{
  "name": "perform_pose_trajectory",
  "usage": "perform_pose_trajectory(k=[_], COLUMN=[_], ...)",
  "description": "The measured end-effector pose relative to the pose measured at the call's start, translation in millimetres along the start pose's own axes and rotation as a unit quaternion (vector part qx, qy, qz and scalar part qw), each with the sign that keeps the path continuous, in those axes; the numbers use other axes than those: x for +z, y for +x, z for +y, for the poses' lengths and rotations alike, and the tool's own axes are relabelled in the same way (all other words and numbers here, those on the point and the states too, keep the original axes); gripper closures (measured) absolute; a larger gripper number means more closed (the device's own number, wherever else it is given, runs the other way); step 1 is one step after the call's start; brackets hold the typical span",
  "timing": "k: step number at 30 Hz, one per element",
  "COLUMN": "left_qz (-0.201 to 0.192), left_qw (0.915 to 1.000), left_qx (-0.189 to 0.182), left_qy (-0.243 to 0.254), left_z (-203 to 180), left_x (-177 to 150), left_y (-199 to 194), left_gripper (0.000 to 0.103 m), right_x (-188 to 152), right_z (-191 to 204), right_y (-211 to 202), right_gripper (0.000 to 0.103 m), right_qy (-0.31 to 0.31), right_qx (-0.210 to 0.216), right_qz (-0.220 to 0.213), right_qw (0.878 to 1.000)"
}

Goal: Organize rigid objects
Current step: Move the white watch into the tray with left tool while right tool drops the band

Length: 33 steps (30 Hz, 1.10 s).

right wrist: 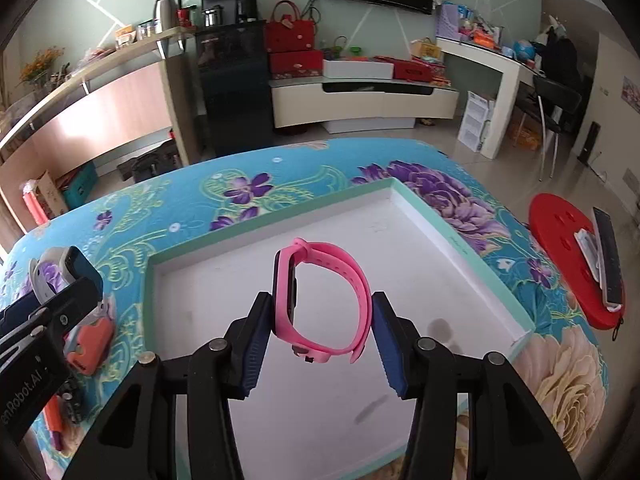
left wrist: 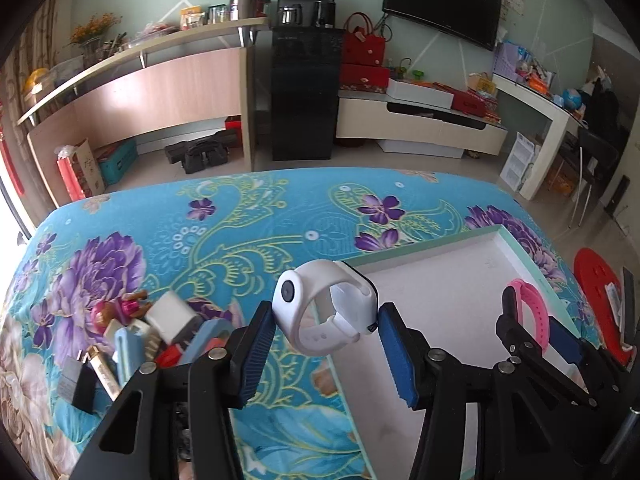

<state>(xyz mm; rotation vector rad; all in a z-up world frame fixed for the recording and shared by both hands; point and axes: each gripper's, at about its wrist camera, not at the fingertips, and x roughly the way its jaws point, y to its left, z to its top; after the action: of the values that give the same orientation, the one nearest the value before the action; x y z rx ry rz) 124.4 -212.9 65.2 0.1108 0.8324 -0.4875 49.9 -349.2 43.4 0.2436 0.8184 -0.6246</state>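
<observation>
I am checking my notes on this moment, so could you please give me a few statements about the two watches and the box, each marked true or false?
1. The left tool holds a white watch. True.
2. The right tool holds a black watch. False: its pink watch is pink.
3. The pink watch hangs over the box. True.
4. The box already contains several items. False: its white floor shows nothing lying in it.

Bright daylight from left, soft shadows, fisheye-bent edges, dark vignette corners
</observation>
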Motion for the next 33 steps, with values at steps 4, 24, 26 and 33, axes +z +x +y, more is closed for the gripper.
perform_pose_trajectory(k=[4,24,26,33], left_qz=[0.012,0.053,0.048,0.032], left_qw=[0.9996,0.9969,0.9968,0.9924], left_qx=[-0.005,0.056,0.064,0.105], left_qy=[0.026,0.010,-0.001,-0.055], left_z=[-30,-20,-8,46], left_x=[-3,-19,-21,-26], left_y=[19,38,31,5], left_gripper=[0.047,0.016,0.009,0.000], right_x=[-1,-2,-1,0], right_z=[-33,-45,-41,-1], right_y=[12,13,9,-5], right_gripper=[0.052,0.032,0.029,0.020], right_qy=[0.040,0.038,0.039,0.005], right_qx=[-0.030,-0.047,-0.045,-0.001], right_qz=[0.016,0.037,0.043,0.044], right_qw=[0.999,0.997,0.997,0.999])
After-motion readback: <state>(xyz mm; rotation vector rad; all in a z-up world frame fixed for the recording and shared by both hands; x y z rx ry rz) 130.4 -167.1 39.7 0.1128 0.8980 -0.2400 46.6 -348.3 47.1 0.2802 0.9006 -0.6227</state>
